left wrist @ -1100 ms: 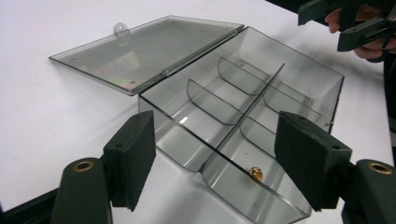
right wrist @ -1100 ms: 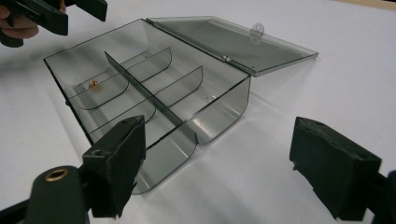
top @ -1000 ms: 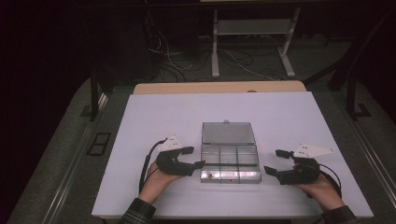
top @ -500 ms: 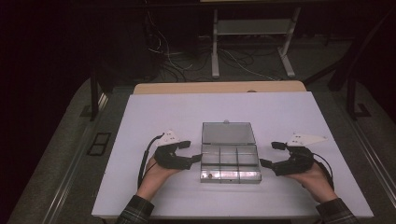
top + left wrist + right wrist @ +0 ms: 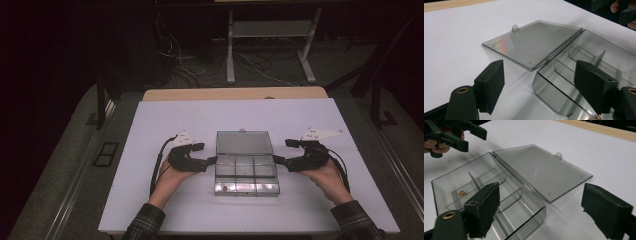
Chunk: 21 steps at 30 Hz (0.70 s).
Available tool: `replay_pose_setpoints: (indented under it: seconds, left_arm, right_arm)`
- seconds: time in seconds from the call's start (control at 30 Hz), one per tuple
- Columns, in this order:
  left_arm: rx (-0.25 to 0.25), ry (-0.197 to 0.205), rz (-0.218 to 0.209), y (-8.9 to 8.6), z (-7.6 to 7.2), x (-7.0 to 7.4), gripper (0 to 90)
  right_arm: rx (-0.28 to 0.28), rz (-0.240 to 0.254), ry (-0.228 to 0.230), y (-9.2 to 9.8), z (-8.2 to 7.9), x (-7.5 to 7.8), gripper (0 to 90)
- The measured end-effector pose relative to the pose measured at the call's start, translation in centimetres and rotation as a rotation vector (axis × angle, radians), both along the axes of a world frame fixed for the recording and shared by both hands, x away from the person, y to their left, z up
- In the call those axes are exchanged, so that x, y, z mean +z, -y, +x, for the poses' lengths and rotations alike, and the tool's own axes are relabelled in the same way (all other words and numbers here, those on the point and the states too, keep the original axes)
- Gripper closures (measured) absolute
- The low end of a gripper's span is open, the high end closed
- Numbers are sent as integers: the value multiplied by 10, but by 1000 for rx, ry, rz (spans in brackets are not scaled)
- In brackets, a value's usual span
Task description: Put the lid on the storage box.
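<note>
The clear plastic compartment box (image 5: 246,174) lies open in the middle of the white tabletop (image 5: 150,125), its lid (image 5: 244,142) folded flat onto the tabletop on the far side, hinge between lid and tray. The tray is split by thin dividers into several compartments; they look empty but for one small copper-coloured piece (image 5: 462,193) in the near left compartment. So the opening of the box appears done, while closing the lid or taking the small piece out is not yet begun.

The left gripper (image 5: 210,161) sits just beside the box's left wall, near the hinge end. In the left gripper view (image 5: 541,82) its jaws straddle that corner, one pad over the tabletop outside the wall and the other over the tray, neither pressing on the plastic; it stands well open and holds nothing.

The right gripper (image 5: 278,160) mirrors it at the right wall, close to the edge. In the right gripper view (image 5: 541,212) the box's corner lies between its jaws with clear gaps on both sides. Those jaws have just been closing a little, yet they remain wide apart and empty.

Both hands rest on the tabletop at the near side, one at either flank of the box.
</note>
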<state>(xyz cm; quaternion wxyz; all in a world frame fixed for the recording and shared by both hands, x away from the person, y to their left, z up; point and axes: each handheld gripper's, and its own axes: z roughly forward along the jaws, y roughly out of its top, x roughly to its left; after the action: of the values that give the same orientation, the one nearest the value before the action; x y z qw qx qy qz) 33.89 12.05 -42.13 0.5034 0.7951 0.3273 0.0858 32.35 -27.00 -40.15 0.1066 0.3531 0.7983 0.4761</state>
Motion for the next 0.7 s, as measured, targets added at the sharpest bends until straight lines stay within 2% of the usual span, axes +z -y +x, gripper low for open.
replay_pose_setpoints:
  seconds: [0.07,0.17,0.33,0.47,0.57,0.7]
  left_arm:
    - [6,1,-4,1,4,1,247]
    - [9,-4,-5,3,11,1,264]
    - [25,-6,0,8,26,0,296]
    - [40,-20,1,11,40,0,324]
    - [50,-26,7,13,48,-1,369]
    - [65,-21,29,19,57,-3,454]
  right_arm:
    - [-5,-10,7,-1,5,2,170]
    - [-7,-11,17,-2,12,3,221]
    - [-19,-13,-2,-4,25,1,263]
    - [-18,-1,-18,-6,36,-2,343]
    - [-25,4,-36,-7,42,-5,402]
    - [-40,0,-37,-6,49,-6,490]
